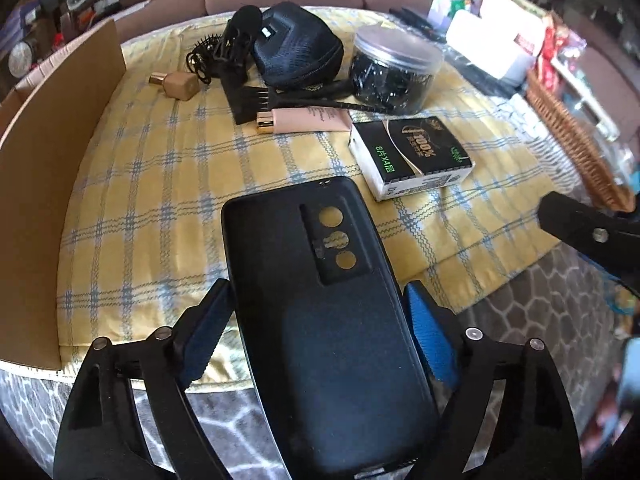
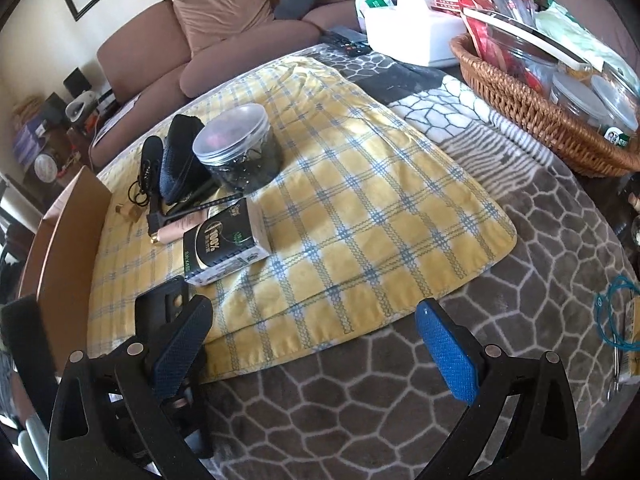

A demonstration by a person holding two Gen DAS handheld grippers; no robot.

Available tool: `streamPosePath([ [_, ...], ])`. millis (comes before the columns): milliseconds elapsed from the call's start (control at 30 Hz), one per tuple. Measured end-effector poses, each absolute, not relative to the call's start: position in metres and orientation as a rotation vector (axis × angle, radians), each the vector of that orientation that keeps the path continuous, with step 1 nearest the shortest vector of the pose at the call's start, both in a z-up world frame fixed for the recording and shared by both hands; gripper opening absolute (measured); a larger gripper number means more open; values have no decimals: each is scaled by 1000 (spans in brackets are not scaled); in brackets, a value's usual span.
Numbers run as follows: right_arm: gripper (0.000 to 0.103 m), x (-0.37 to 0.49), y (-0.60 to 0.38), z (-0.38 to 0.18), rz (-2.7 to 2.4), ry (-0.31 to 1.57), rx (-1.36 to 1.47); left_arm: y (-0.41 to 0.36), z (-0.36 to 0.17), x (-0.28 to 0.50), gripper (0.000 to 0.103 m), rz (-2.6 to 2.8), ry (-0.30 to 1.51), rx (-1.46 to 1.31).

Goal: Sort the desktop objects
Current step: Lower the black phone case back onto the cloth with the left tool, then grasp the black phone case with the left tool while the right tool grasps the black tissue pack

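The black phone case [image 1: 316, 300] fills the near part of the left wrist view, lying lengthwise between the left gripper's [image 1: 320, 320] fingers [image 1: 208, 332], its camera cut-outs pointing away. The blue pads sit at its two long sides; whether they press on it or stand just off it cannot be told. The case's far end reaches over the yellow checked cloth [image 1: 160, 184], its near end over the cloth's front edge.

The right gripper [image 2: 312, 344] is released, its fingers [image 2: 444, 356] wide apart and empty above the grey patterned cover [image 2: 380, 400], just beyond the cloth's front corner. The right half of the cloth is bare and gives open room.

A cardboard wall [image 1: 52, 192] closes off the cloth's left edge. A tissue pack [image 1: 412, 156] lies just beyond the case; behind it are a pink tube [image 1: 304, 120], a black comb [image 1: 256, 100], a clear jar [image 1: 396, 68] of dark bits, a dark pouch [image 1: 300, 48], a small gold bottle [image 1: 176, 82] and coiled black hair ties [image 1: 200, 60].

Only the right wrist view shows the wicker basket [image 2: 532, 120] in full, at the far right and well away from the cloth, and a white box [image 2: 408, 36] beyond it.
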State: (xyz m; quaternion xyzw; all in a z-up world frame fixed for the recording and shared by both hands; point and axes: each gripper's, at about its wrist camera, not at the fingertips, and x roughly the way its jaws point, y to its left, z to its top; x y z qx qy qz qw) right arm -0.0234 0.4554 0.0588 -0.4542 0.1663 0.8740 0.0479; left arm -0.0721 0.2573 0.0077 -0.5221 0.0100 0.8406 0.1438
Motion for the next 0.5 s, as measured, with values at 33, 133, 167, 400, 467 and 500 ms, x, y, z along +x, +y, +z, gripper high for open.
streamPosePath([
  [33, 103, -24, 454, 59, 2668, 504, -1382, 252, 10, -71, 83, 2411, 2, -1502],
  [133, 103, -27, 450, 62, 2691, 496, -1364, 234, 19, -70, 83, 2373, -65, -1485],
  [167, 103, -29, 448, 62, 2705, 491, -1359, 229, 24, -69, 83, 2364, -77, -1471],
  [400, 103, -58, 424, 57, 2758, 378, -1379, 189, 86, -67, 81, 2326, -141, -1336],
  [467, 103, -70, 415, 54, 2771, 325, -1388, 174, 106, -72, 80, 2338, -154, -1295],
  [500, 103, -76, 410, 52, 2777, 296, -1396, 167, 114, -74, 79, 2345, -159, -1279],
])
